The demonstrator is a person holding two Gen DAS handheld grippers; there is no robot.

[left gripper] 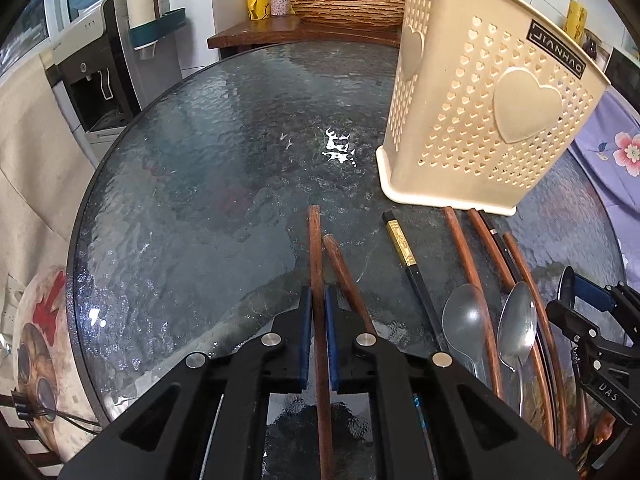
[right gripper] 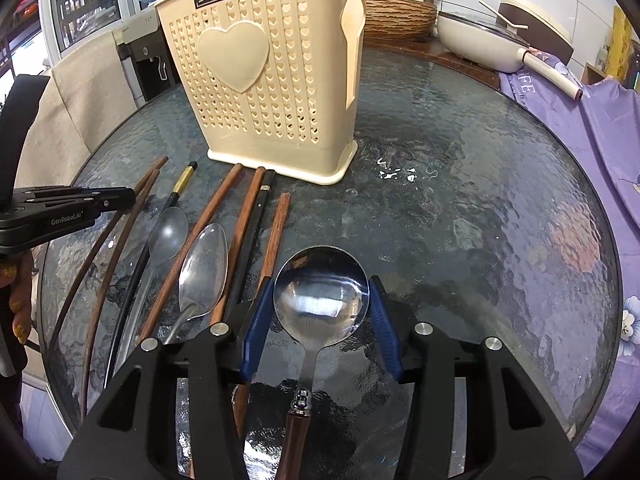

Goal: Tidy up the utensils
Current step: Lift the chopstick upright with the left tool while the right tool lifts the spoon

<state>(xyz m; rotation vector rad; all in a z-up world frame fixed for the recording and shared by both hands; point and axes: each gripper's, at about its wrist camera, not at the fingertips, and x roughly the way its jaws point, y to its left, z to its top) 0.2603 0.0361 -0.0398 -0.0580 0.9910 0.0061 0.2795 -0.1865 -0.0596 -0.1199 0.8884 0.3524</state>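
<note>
My left gripper [left gripper: 318,300] is shut on a brown wooden chopstick [left gripper: 315,248], which runs between the blue pads and points up the glass table [left gripper: 200,160]. A second brown chopstick [left gripper: 344,268] lies just to its right. My right gripper [right gripper: 322,285] has its pads pressed against both sides of the round bowl of a big steel spoon [right gripper: 320,308] with a dark handle. Between the grippers lie two smaller steel spoons [right gripper: 204,264] [right gripper: 168,232] and more brown and black chopsticks [right gripper: 256,216]. The beige utensil holder [right gripper: 256,80] stands upright just beyond them.
A white pan [right gripper: 480,36] and purple flowered cloth [right gripper: 600,140] sit at the table's far right. A water dispenser [left gripper: 92,80] and chair cover stand off the left edge. A woven basket [left gripper: 344,4] rests on the wooden counter behind. A hand [right gripper: 18,308] shows at the left.
</note>
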